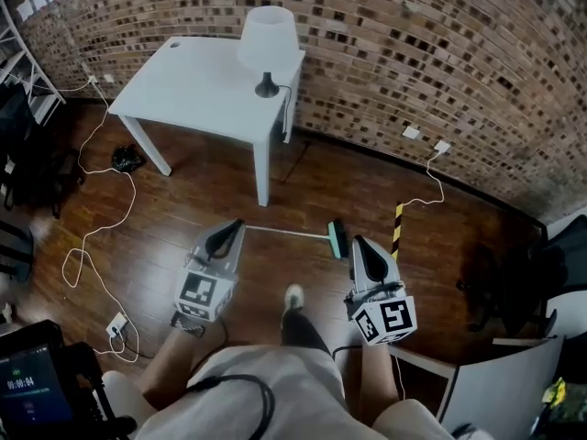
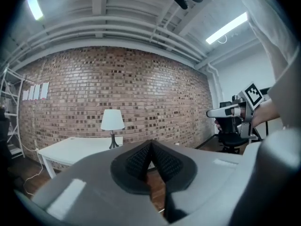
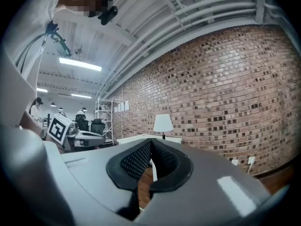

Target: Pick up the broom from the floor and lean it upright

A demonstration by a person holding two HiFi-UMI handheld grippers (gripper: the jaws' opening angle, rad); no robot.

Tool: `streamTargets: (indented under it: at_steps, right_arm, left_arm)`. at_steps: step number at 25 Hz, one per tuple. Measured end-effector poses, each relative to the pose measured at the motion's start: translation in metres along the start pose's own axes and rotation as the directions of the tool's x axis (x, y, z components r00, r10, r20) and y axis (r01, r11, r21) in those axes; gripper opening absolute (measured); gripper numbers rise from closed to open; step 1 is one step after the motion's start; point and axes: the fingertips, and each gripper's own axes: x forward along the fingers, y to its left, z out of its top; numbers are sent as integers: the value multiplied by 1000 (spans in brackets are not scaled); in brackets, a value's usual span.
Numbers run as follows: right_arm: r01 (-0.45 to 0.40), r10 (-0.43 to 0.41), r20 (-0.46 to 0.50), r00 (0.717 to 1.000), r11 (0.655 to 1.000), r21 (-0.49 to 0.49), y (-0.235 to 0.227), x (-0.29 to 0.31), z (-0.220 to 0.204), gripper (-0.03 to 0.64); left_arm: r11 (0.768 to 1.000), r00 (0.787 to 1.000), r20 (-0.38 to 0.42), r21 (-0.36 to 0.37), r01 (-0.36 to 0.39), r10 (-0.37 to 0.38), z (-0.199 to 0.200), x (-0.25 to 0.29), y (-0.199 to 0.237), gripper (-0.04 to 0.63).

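Note:
The broom (image 1: 316, 236) lies flat on the wooden floor in the head view. Its thin pale handle runs left from a teal head (image 1: 337, 239). My left gripper (image 1: 235, 225) hangs above the floor with its tips over the handle's left end, apart from it. The right gripper (image 1: 356, 244) is held just right of the teal head. Both are held about level and point toward the brick wall. In the left gripper view the black pads (image 2: 141, 161) meet with nothing between them. The right gripper's pads (image 3: 136, 163) are also together and empty. Neither gripper view shows the broom.
A white table (image 1: 206, 85) carrying a lamp (image 1: 268, 39) stands ahead against the brick wall. White cables (image 1: 101, 218) and a power strip (image 1: 117, 325) lie on the floor at left. A black-yellow striped post (image 1: 397, 227) and a black office chair (image 1: 514, 282) are at right. The person's shoe (image 1: 293, 298) is between the grippers.

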Motion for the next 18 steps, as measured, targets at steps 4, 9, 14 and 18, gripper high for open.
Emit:
streamTargets:
  at_steps: [4,9,14,18]
  right_arm:
    - [-54,53,-16,998,998,-40,-49,41,12,14]
    - [-81,80,-29,996,996,-44,-94,88,14,14]
    - [-101,98,-54,994,994,-48,-102,129,5,14]
    - [-112,110,-83,990,993,-28,-106,153,-4,14]
  left_arm:
    - [999,999,-3,37,-34,34,12,59,10,0]
    - [998,998,-7,39,-55,55,20,103,26,0]
    - [995,995,-40,14,-94,95,1,119,61,0]
    - [996,993,-73,-8,-88,87,-15,133,78,0]
